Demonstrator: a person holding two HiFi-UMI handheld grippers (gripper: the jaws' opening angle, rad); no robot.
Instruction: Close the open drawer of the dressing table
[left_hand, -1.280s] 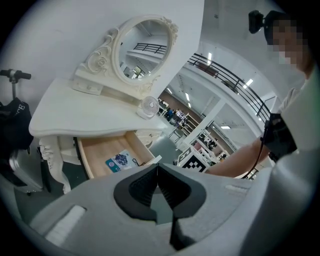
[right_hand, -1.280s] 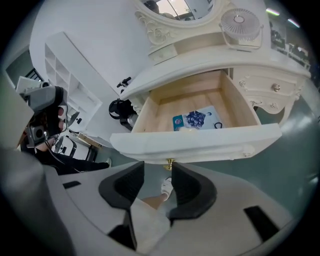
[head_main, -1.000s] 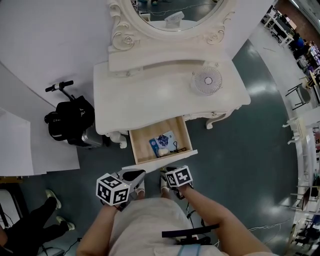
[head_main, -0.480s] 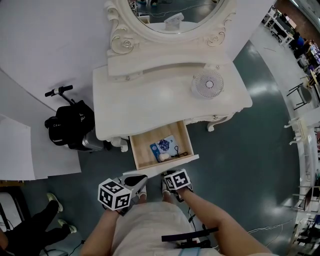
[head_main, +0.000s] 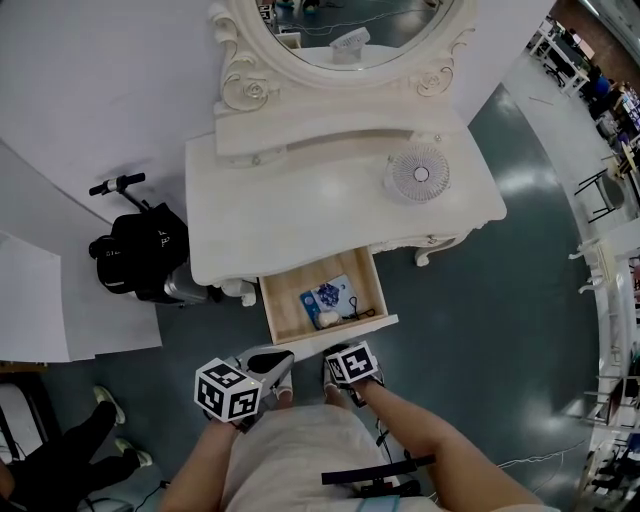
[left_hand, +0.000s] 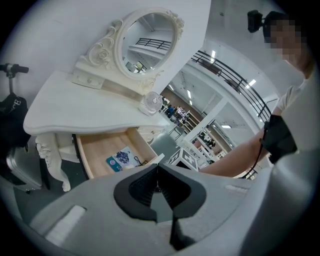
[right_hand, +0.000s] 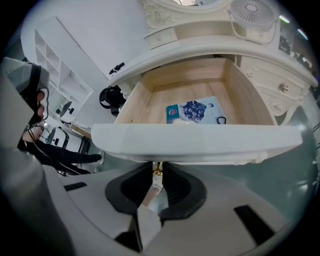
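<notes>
The white dressing table (head_main: 300, 210) has its wooden drawer (head_main: 335, 331) pulled out toward me, with a blue packet (head_main: 328, 295) and small items inside. My right gripper (head_main: 340, 352) sits right at the drawer's white front panel (right_hand: 200, 142). Its jaws have just been closing, and they now pinch the small gold-and-white drawer knob (right_hand: 157, 174) under the panel. My left gripper (head_main: 283, 354) hangs just left of it, short of the drawer front. In the left gripper view the left gripper (left_hand: 157, 169) has its pads together with nothing between them.
A small round fan (head_main: 417, 172) stands on the tabletop at the right, under the oval mirror (head_main: 340, 20). A black bag with a scooter (head_main: 135, 255) is left of the table. Another person's feet (head_main: 100, 400) are at lower left. Grey-green floor spreads to the right.
The head view has shifted slightly. Both grippers stay at the drawer front, and the drawer stands as far out as before.
</notes>
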